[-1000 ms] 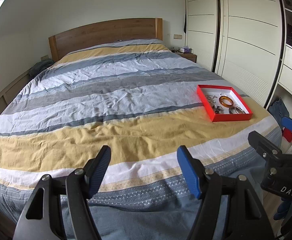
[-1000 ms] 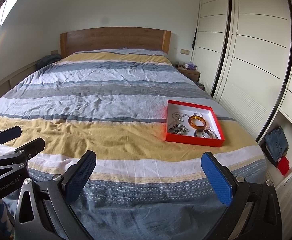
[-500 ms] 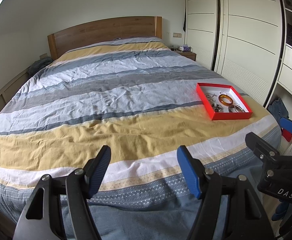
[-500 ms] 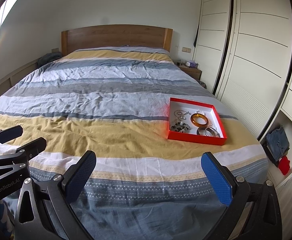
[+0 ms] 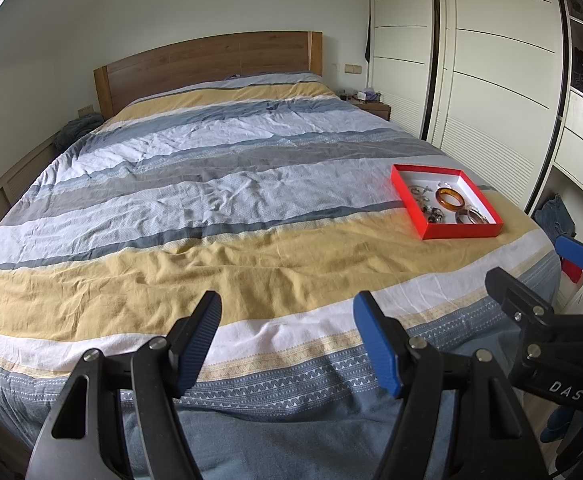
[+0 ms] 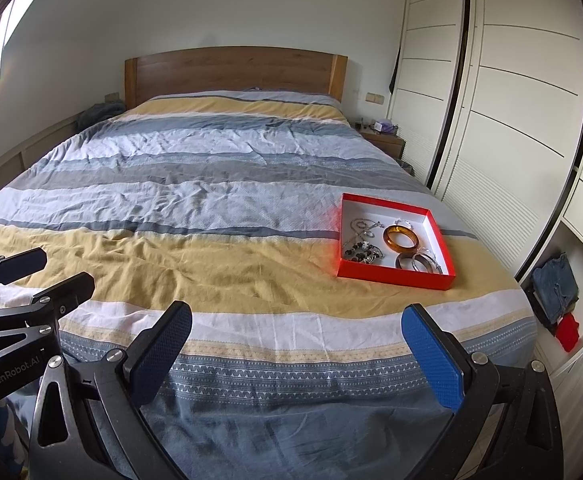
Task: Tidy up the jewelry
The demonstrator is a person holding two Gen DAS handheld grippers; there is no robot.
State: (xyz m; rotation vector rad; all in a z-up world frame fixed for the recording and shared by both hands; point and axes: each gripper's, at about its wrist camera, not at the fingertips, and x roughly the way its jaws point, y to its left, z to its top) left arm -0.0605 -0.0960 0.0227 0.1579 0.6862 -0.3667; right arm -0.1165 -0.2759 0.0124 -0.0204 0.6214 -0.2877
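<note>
A red shallow box with a white inside lies on the striped bed near its right edge. In it are an amber bangle, silver bangles, a dark beaded piece and thin chains. My left gripper is open and empty at the foot of the bed, well short and left of the box. My right gripper is open and empty, also at the foot; it shows in the left wrist view.
The striped duvet covers the whole bed up to a wooden headboard. White wardrobe doors stand along the right. A nightstand sits by the headboard. Clothes lie on the floor at the right.
Both cameras have shifted slightly, so the box sits a little lower and further right in the right wrist view. Both grippers stay open and empty.
</note>
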